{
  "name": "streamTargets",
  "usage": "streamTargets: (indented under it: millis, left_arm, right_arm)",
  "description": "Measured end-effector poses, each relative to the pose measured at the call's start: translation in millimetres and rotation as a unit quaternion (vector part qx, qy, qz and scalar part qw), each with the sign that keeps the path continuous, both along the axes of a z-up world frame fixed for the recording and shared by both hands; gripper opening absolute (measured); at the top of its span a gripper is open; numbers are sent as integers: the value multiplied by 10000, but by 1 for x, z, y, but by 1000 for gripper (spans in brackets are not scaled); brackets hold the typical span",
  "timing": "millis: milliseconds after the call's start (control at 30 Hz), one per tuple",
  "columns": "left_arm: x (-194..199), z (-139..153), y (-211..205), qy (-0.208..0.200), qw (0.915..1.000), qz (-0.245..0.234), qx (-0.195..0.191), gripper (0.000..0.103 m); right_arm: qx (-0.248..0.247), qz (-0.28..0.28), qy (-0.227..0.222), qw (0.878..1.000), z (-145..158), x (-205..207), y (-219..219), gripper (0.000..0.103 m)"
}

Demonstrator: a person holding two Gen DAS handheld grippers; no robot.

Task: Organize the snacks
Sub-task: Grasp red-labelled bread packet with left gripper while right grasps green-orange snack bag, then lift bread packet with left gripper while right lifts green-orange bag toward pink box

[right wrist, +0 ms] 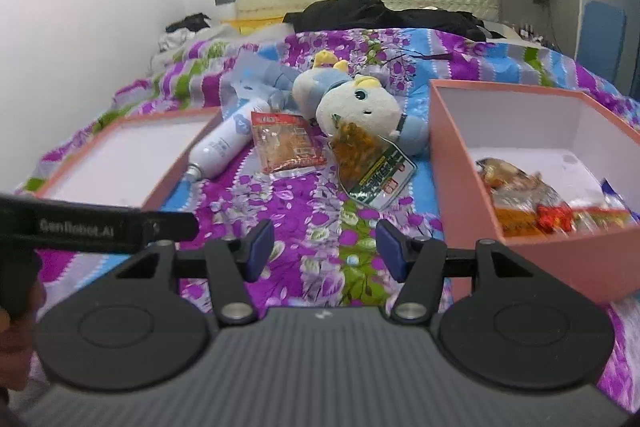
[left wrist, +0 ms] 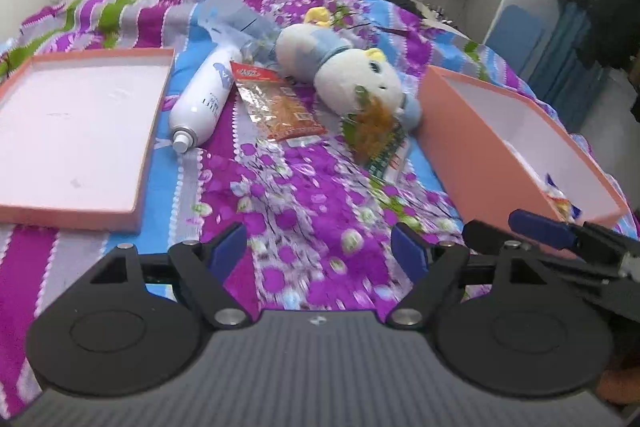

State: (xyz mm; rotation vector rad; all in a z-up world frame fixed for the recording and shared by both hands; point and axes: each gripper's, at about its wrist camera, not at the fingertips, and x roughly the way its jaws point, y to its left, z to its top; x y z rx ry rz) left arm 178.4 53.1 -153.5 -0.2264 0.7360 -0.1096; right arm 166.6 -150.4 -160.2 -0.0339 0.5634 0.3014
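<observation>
Both grippers are hovering over the near part of the flowered bedspread [right wrist: 312,195], and each is holding nothing. The left gripper [left wrist: 322,247] is showing its blue pads spread wide apart over bare cloth; the right gripper [right wrist: 325,247] is standing just as wide, also empty.

A pink box [right wrist: 460,163] is sitting toward the right edge of the bed, and several snack packets [right wrist: 532,203] are lying in its near end. Its shallow pink lid [left wrist: 148,143] is resting, inside up, toward the left edge. Between them, a red-topped snack bag [right wrist: 286,147] is lying flat beside a white spray bottle [left wrist: 204,99], and a green-labelled snack bag [right wrist: 372,163] is leaning on, or perhaps only overlapping, a plush toy [right wrist: 360,107]; blur is hiding which.
</observation>
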Motion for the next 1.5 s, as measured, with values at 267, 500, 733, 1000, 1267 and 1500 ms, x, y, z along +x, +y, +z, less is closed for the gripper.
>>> streamTargets:
  millis: [267, 500, 733, 1000, 1267, 1500]
  left_arm:
    - [128, -38, 28, 195, 9996, 90, -159, 83]
    - [207, -61, 24, 539, 9982, -35, -256, 83]
    - [258, -80, 21, 847, 9960, 118, -272, 84]
    - [288, -95, 10, 855, 9949, 519, -119, 84]
    - [291, -104, -6, 741, 9957, 303, 469, 83]
    - [281, -103, -15, 545, 9961, -18, 689, 51]
  right_arm:
    - [-540, -22, 191, 9984, -35, 105, 34, 60]
    - [-943, 46, 332, 9950, -61, 170, 43, 77]
    - [-1432, 322, 338, 9886, -82, 197, 58, 77]
    - [-1756, -196, -4, 9843, -94, 206, 63, 64]
    - [-1388, -387, 120, 9895, -90, 195, 46, 37]
    - [-1276, -352, 7, 9912, -86, 189, 38, 34]
